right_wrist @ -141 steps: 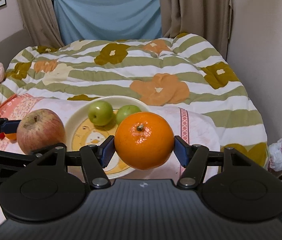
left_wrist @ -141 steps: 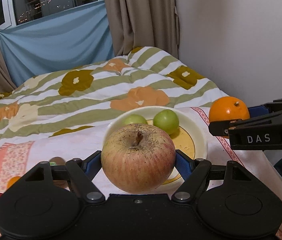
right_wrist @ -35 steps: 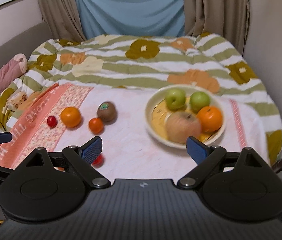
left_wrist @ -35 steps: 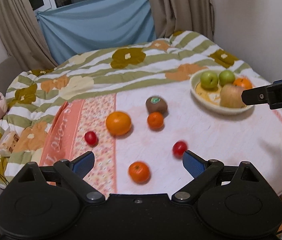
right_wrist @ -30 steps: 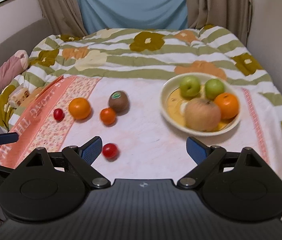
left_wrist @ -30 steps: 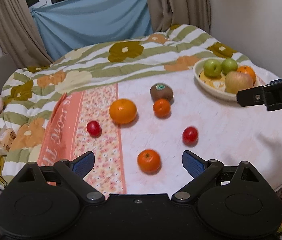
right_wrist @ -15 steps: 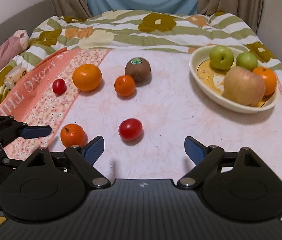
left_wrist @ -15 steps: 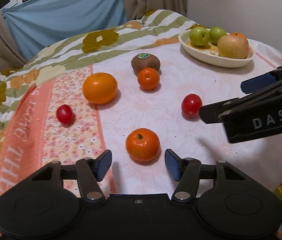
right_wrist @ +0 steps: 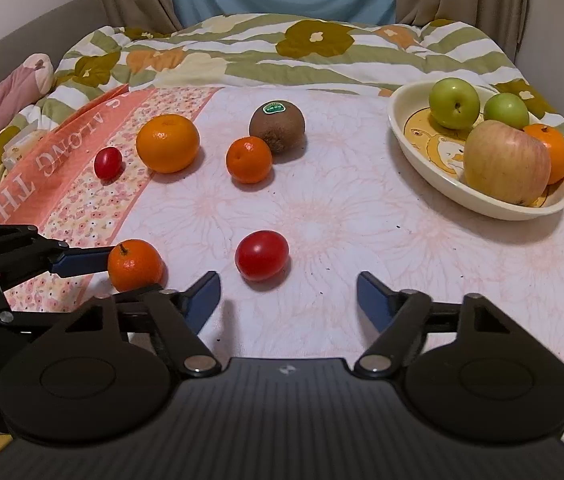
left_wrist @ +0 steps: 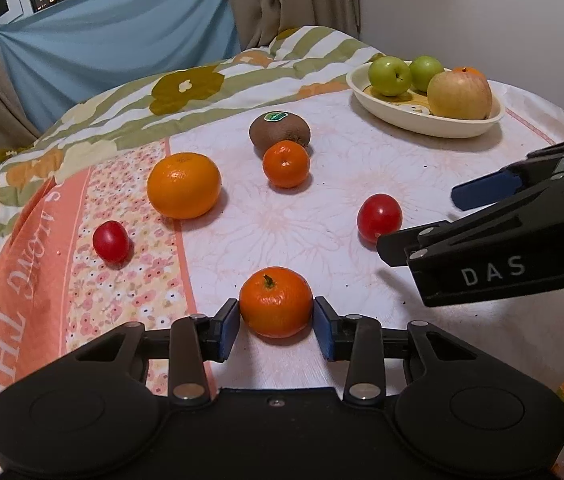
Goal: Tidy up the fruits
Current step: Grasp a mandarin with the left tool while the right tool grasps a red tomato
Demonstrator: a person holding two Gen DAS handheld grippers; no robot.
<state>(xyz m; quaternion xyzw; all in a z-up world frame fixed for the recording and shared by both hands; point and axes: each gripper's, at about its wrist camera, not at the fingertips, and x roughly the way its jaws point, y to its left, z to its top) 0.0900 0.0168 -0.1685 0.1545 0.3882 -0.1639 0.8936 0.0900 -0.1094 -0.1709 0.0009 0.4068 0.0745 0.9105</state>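
My left gripper [left_wrist: 276, 326] is shut on a small mandarin [left_wrist: 275, 301] that rests on the table; the mandarin also shows in the right wrist view [right_wrist: 135, 265]. My right gripper [right_wrist: 288, 294] is open and empty, just short of a red tomato [right_wrist: 261, 255]. A cream bowl [right_wrist: 410, 136] at the far right holds two green apples [right_wrist: 454, 103], a large apple [right_wrist: 506, 162] and an orange [right_wrist: 550, 152]. On the cloth lie a big orange [right_wrist: 167, 143], a second mandarin [right_wrist: 249, 159], a kiwi [right_wrist: 277, 121] and a second tomato [right_wrist: 108, 163].
The table has a white floral cloth [right_wrist: 362, 220] with an orange patterned band [right_wrist: 62, 184] at the left. A striped flowered quilt [right_wrist: 282, 56] lies behind the table. Curtains and a wall stand at the back.
Both grippers came down from the bowl toward the near fruits. My left jaws closed onto the small mandarin. My right gripper moved closer to the red tomato and stayed open.
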